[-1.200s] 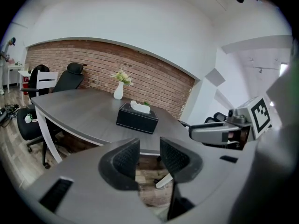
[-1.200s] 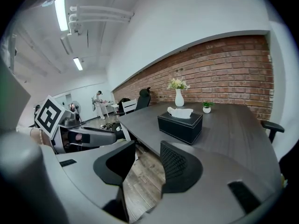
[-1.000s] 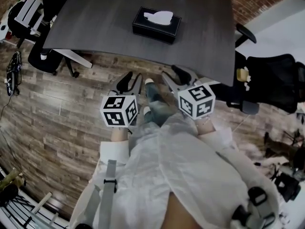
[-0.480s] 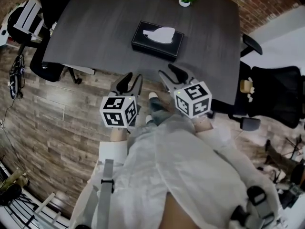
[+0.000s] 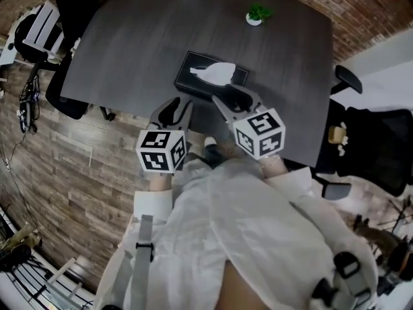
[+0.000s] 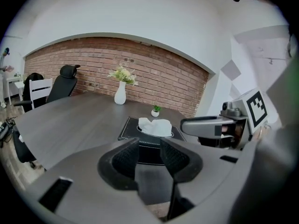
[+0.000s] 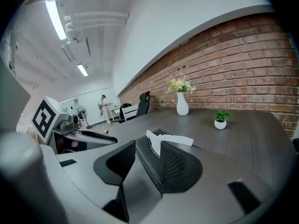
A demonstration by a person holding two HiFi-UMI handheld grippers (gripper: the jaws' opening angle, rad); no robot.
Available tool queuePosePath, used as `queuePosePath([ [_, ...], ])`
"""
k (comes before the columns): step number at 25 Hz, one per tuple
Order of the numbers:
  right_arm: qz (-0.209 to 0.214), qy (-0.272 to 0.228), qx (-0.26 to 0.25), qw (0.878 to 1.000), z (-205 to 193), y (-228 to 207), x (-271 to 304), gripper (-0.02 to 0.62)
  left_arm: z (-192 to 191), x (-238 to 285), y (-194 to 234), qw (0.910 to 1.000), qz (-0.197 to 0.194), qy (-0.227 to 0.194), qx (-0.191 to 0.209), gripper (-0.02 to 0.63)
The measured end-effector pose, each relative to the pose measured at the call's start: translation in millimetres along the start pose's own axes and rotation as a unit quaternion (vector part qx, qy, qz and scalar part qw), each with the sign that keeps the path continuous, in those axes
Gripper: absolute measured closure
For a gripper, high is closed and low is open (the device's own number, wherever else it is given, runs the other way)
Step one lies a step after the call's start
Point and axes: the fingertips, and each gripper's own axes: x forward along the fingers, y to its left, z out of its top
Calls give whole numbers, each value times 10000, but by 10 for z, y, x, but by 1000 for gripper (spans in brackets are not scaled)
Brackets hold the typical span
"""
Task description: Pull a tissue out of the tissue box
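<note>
The left gripper [image 5: 179, 107] hovers at the near edge of the dark tabletop [image 5: 122, 50], its fingers [image 6: 124, 160] released and spread with nothing between them. It points at the left half of the black tissue box [image 5: 193, 76] and stands near it but apart from it.

The tissue box lies flat in the middle of the tabletop. A white tissue [image 5: 216, 73] stands up out of the oval slot in its lid, bunched and leaning to the right.

The right gripper [image 5: 234, 99] is just beside the box's near right corner. Its fingers [image 7: 180, 164] are also spread and empty. Seen along them, the box's stitched edge lines up with the gap and the tissue rises just beyond it.

The step in hand looks like the final approach, and it likely goes best with the work split between the two. The box seems light and may lift with the sheet. So the left gripper could press down on the lid's left end, clear of the slot.

The right one should come in over the slot and close on the raised tuft high up, taking paper only and not the lid's rim. A slow, straight upward pull should free one sheet without tearing it. Too low or too shallow a pinch risks slipping off.
</note>
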Motion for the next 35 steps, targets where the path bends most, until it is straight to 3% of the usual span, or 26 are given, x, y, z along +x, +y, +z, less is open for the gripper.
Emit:
queuePosePath([
  [8,-181,62,115,9997,20,-287,41,445,95,266,-71,9997,-162,161,128,482],
  [22,-678,93,57,9976,190,-527,206,445,317,536,371,9992,-159,236,267,482],
  [31,-921,305,-203,9951,293,-704,361,445,308,674,527,9969,-433,524,403,474],
  [35,-725,537,-483,9947,317,-705,442,445,305,739,553,9959,-565,575,423,456],
])
